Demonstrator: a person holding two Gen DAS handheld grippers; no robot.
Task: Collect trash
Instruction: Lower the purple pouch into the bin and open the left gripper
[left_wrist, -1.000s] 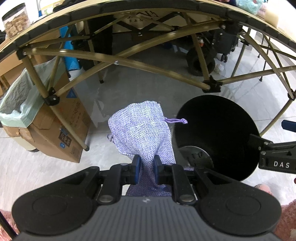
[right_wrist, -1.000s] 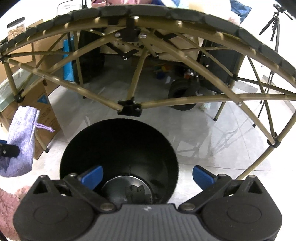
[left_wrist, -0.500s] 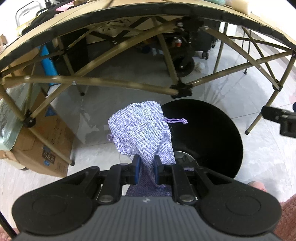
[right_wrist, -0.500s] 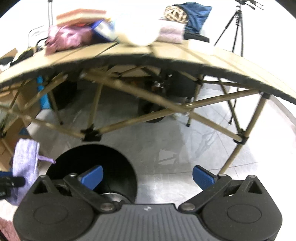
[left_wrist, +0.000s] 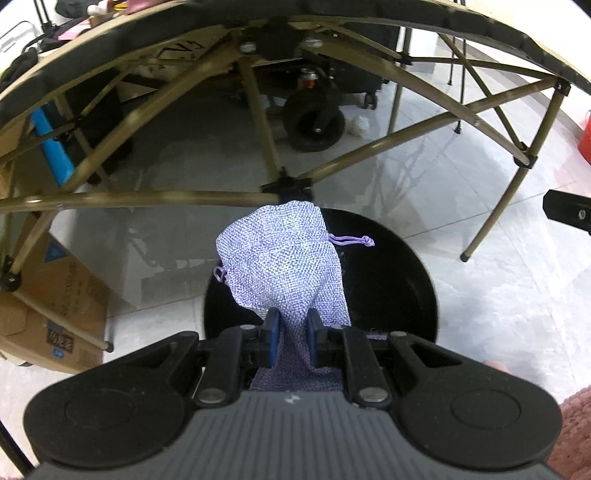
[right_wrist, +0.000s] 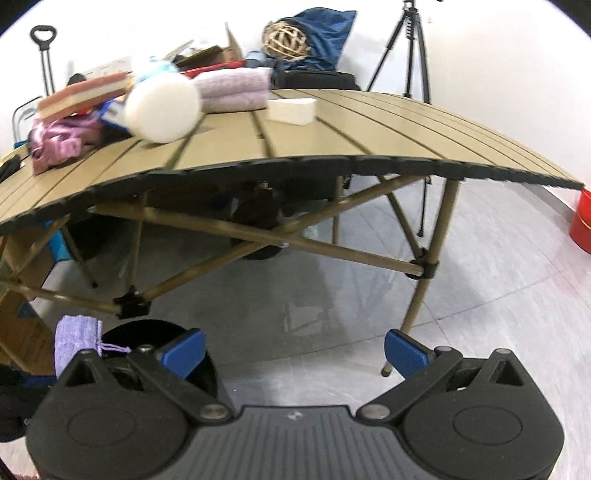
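My left gripper (left_wrist: 290, 326) is shut on a lilac woven drawstring pouch (left_wrist: 282, 258) and holds it right over the open black trash bin (left_wrist: 402, 280) on the floor. The pouch (right_wrist: 74, 341) and the bin (right_wrist: 147, 332) also show at the lower left of the right wrist view. My right gripper (right_wrist: 293, 350) is open and empty, raised to the right of the bin and facing the folding table (right_wrist: 332, 136). On the table lie a white roll (right_wrist: 160, 112), a white block (right_wrist: 291, 109) and a folded lilac towel (right_wrist: 232, 88).
The table's crossed metal legs (left_wrist: 284, 182) stand just behind the bin. A cardboard box (left_wrist: 55, 302) sits to the left on the floor, a wheeled cart (left_wrist: 314, 118) behind the table, a tripod (right_wrist: 406, 48) and a red bucket (right_wrist: 581, 221) to the right.
My left gripper has carried the pouch rightward until it hangs over the bin. My right gripper has lifted up and away to the right, from over the bin to table height.
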